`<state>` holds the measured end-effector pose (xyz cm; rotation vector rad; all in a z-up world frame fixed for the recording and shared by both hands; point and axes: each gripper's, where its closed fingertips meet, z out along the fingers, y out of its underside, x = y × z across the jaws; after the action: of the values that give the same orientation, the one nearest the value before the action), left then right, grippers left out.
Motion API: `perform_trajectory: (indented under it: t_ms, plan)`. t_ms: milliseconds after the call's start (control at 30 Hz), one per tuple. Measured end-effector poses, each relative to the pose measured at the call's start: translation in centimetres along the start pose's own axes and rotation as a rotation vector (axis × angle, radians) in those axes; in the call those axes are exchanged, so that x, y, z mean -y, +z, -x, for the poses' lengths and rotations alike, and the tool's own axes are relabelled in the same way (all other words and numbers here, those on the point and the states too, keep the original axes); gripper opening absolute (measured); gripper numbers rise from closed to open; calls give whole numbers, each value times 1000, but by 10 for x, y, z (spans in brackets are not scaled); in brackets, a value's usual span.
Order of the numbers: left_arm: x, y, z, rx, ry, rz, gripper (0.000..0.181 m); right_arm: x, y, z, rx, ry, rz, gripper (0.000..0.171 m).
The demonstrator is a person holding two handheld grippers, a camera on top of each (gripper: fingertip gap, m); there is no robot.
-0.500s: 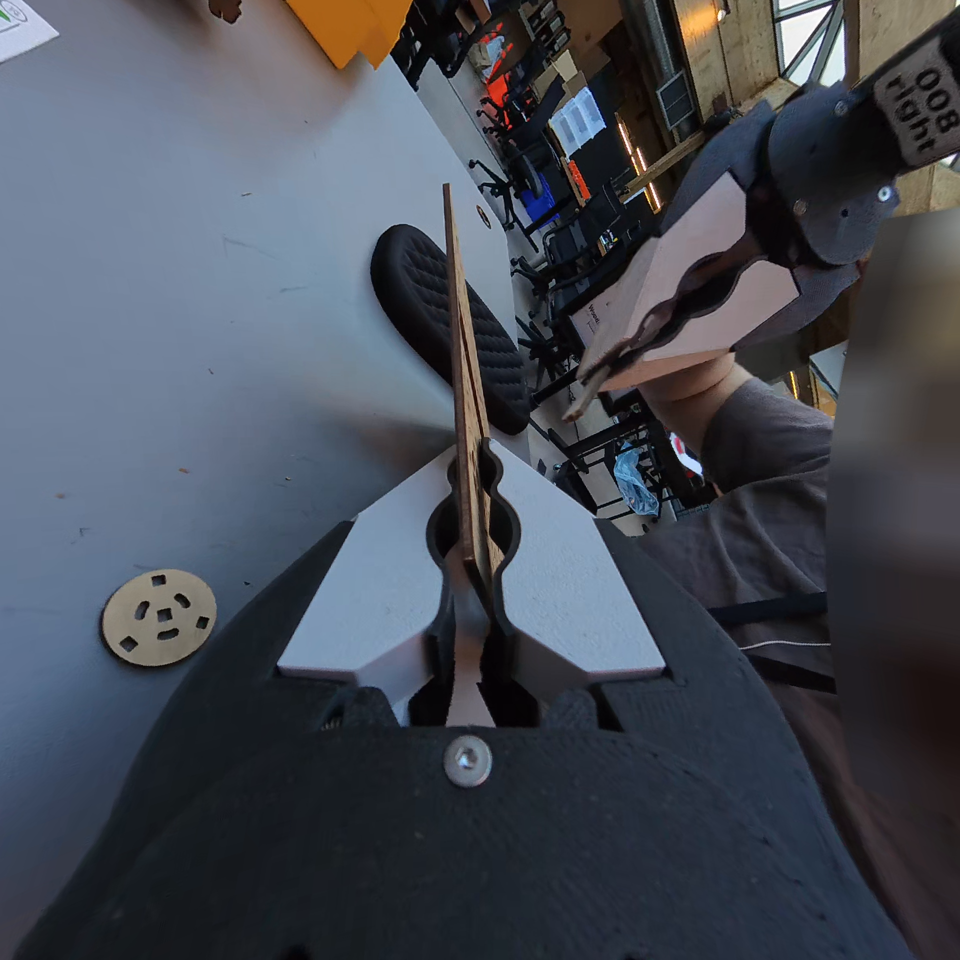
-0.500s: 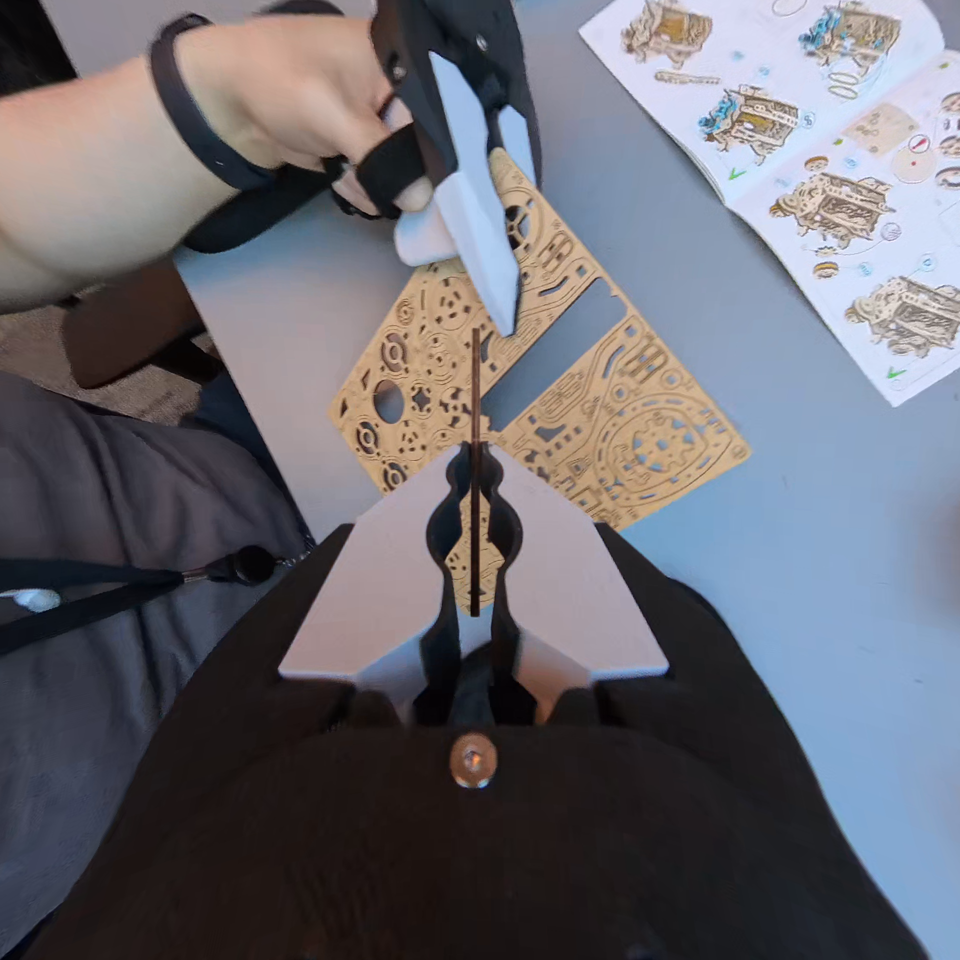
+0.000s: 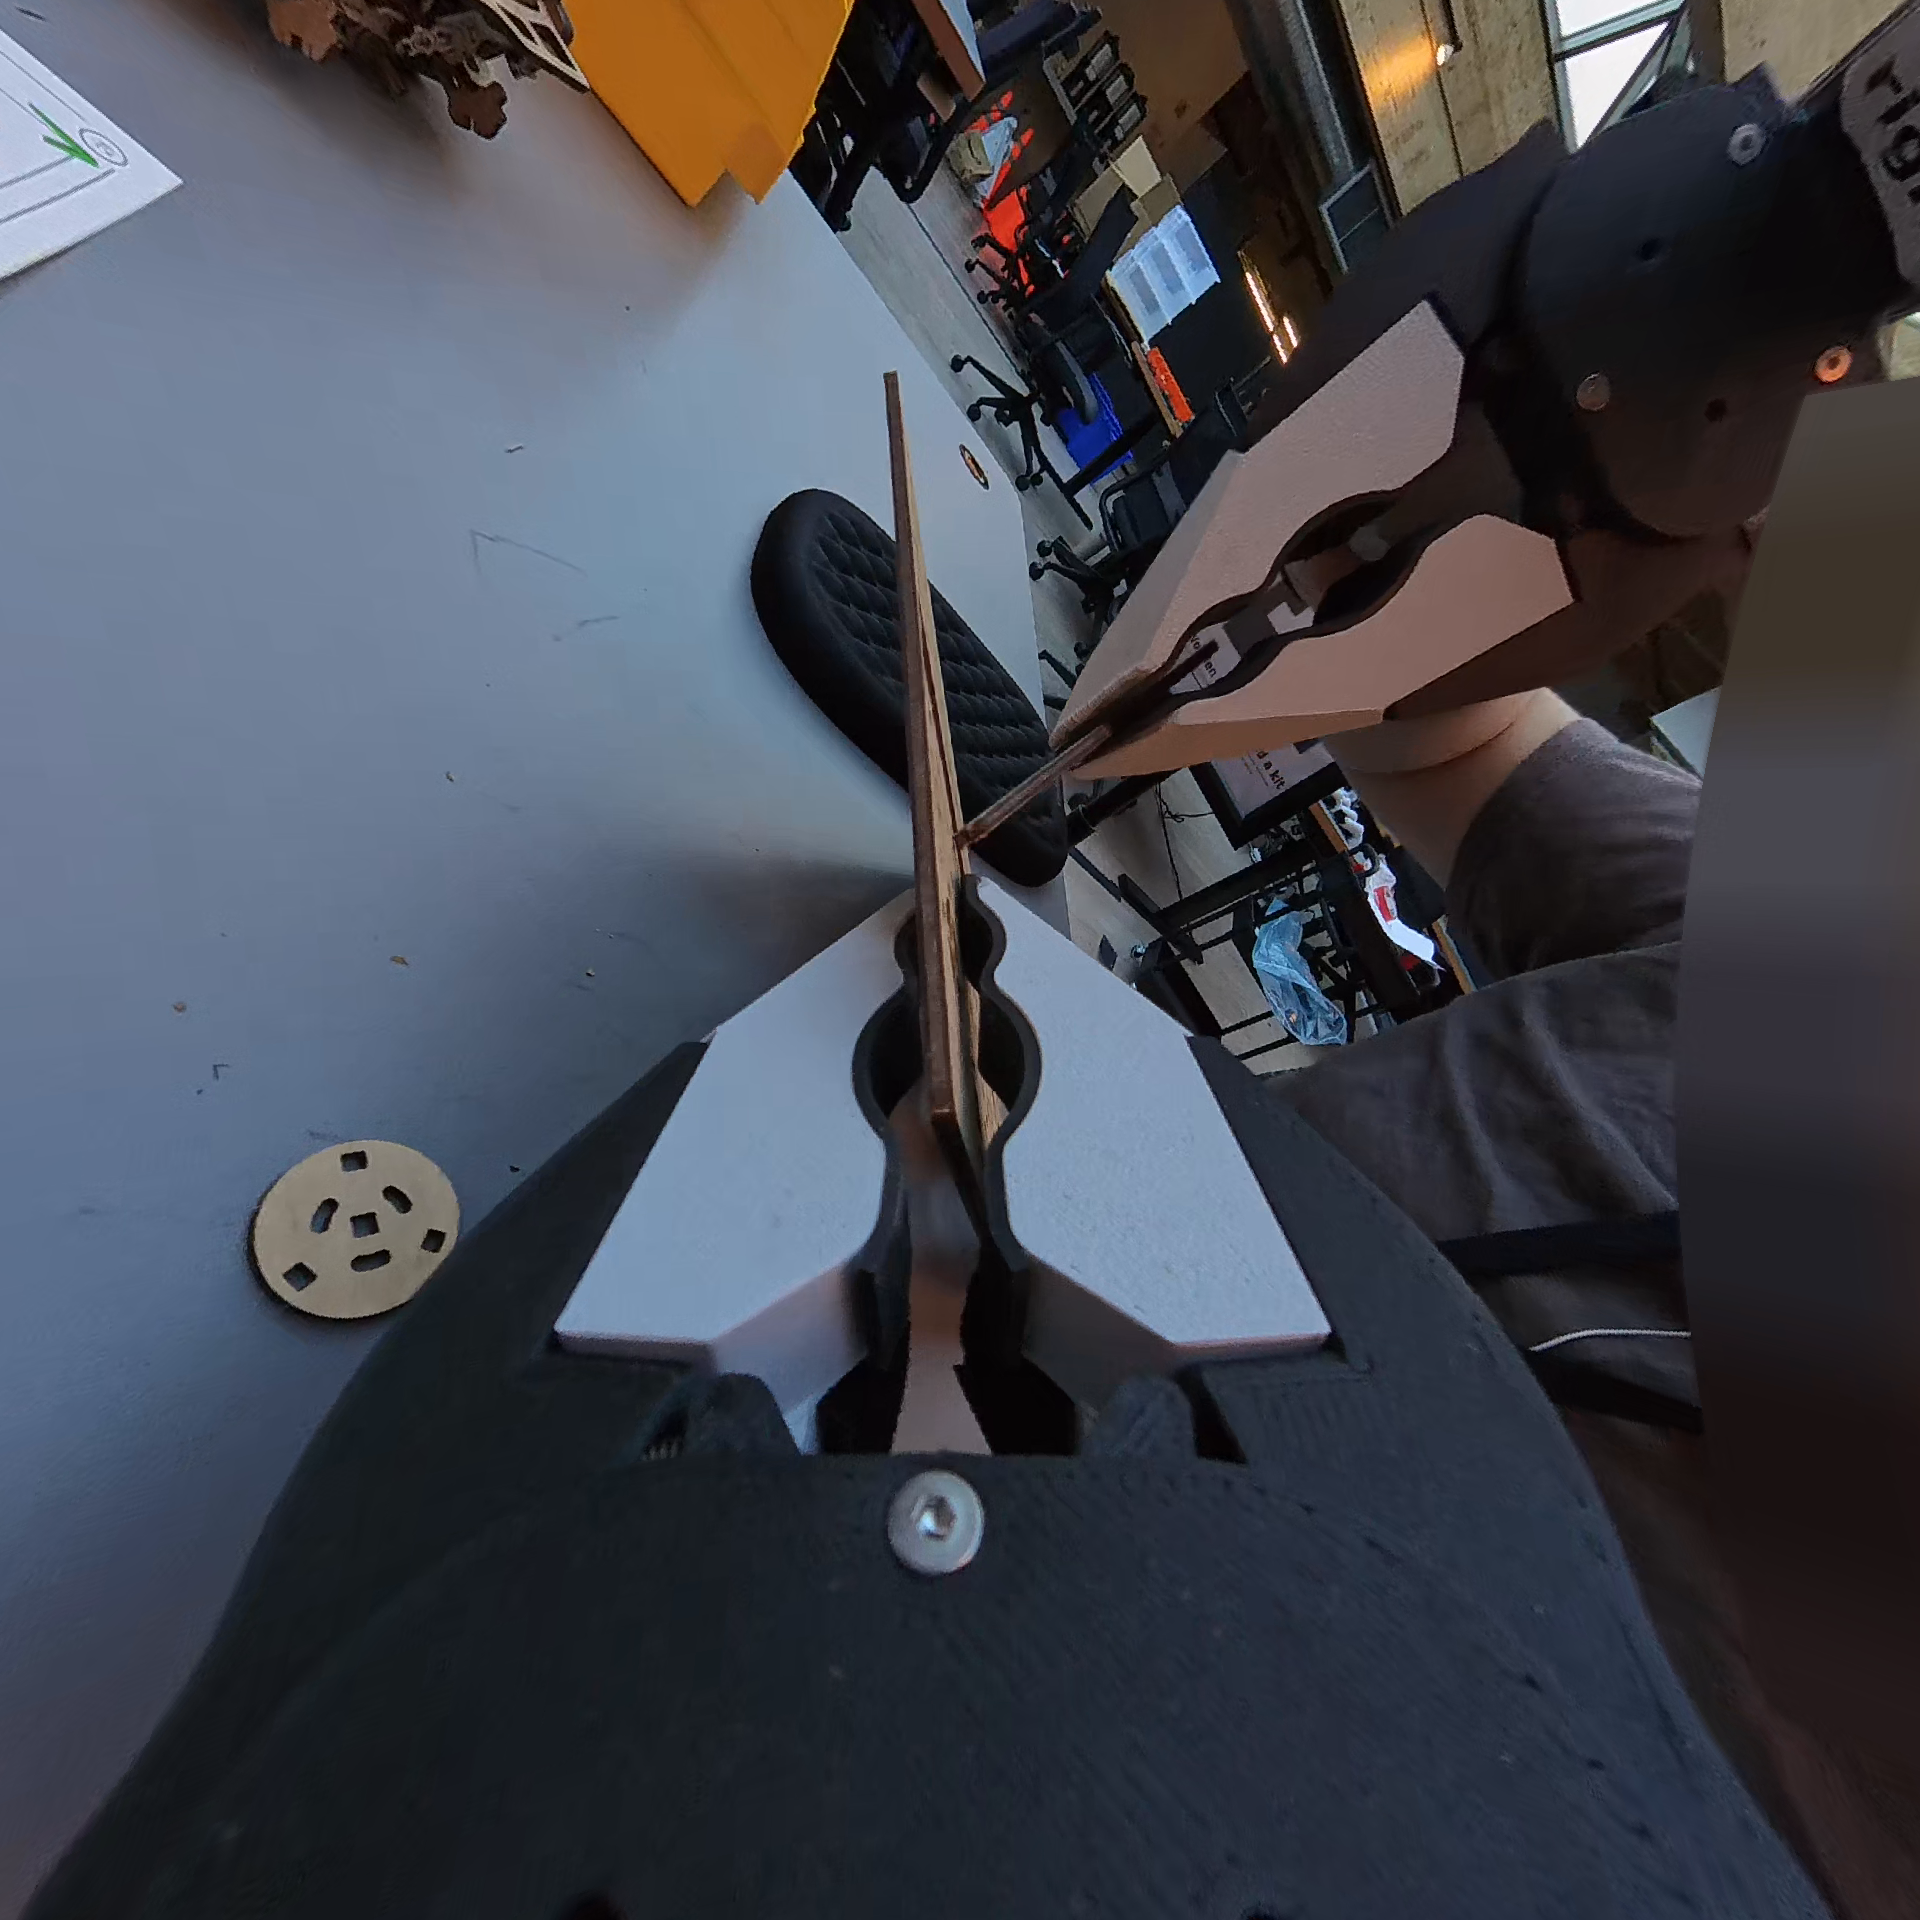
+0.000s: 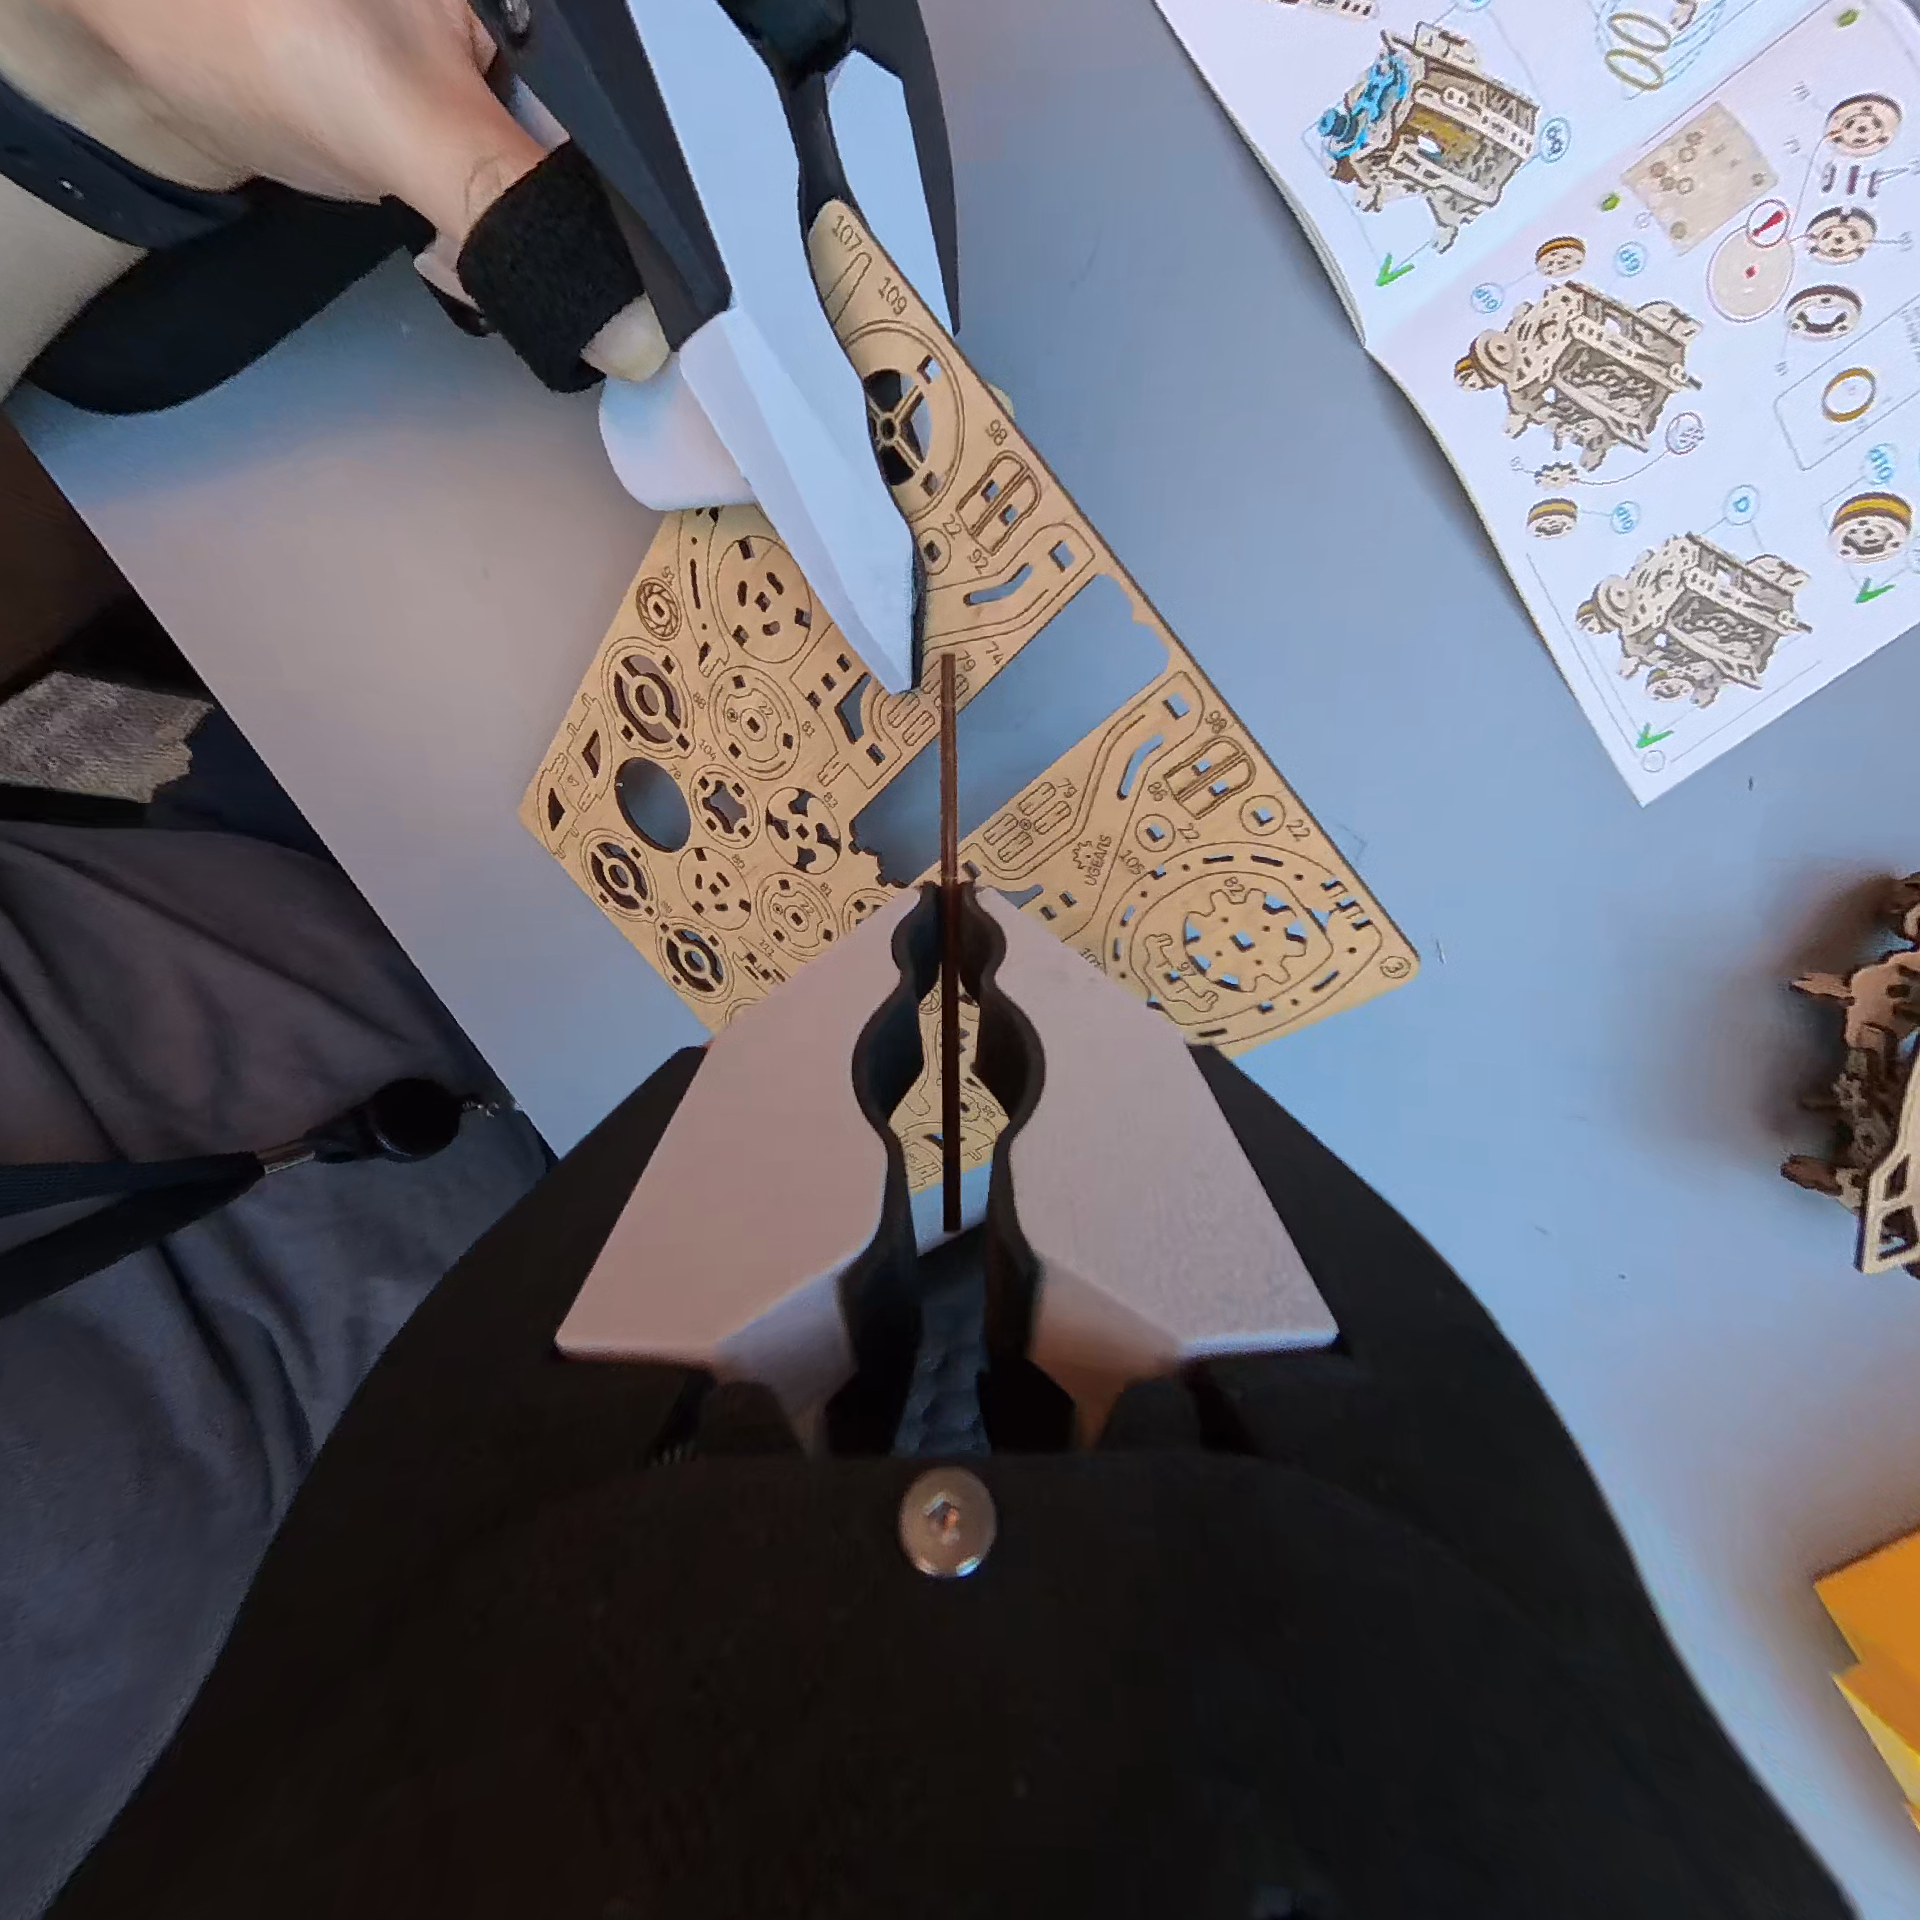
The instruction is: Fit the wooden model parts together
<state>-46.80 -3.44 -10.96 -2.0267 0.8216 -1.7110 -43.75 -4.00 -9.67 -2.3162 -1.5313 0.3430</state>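
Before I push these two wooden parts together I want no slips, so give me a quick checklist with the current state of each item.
1. Left gripper shut on the flat wooden piece: ok.
2. Right gripper shut on the thin wooden strip: ok.
3. Strip tip at the flat piece's face, seen in the left wrist view: ok.
4. Tip lined up with a slot: cannot tell.
5. Strip square to the flat piece: not ok, it meets it at a slant.
6. Loose wooden disc clear of the work: ok.

Grey table (image 3: 312, 623). Open instruction booklet (image 4: 1621, 343) at far right corner. Orange box (image 3: 717, 83) near table edge. Black quilted pad (image 3: 831, 613) on table edge. Office chairs (image 3: 1049, 384) beyond.
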Motion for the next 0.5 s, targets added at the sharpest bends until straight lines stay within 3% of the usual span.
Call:
perform_trajectory:
  t_ms: [300, 433, 500]
  plan:
    - [3, -2, -4, -27, -1, -18, 1, -7, -21, -3, 93, 216, -298, 1]
    - [2, -10, -13, -26, 43, 10, 0, -14, -72, -45, 35, 388, -687, 1]
    - [2, -20, -19, -22, 88, 19, 0, -33, -63, -77, 72, 541, -787, 0]
